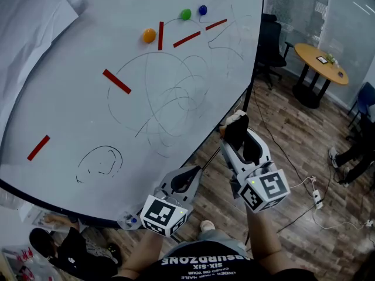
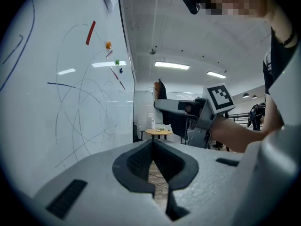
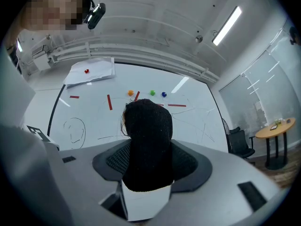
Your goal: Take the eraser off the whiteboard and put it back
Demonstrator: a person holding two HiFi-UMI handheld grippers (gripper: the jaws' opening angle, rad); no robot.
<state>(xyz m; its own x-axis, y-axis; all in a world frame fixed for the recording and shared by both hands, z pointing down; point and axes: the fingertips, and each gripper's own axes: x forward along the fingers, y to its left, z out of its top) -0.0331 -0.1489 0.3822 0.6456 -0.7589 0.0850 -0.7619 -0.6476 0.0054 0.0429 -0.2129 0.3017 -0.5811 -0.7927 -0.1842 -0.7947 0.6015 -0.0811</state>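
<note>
The eraser (image 3: 148, 140) is pinched between the widely spread jaws of the right gripper (image 1: 240, 145), black felt end turned toward the whiteboard (image 1: 88, 69) and held apart from it. The left gripper (image 2: 153, 147) is seen beside it, jaws pressed together, nothing between them.

Black-felt eraser (image 3: 146, 140) gripped in right tongs (image 3: 149, 160), off whiteboard (image 1: 88, 98)
</note>
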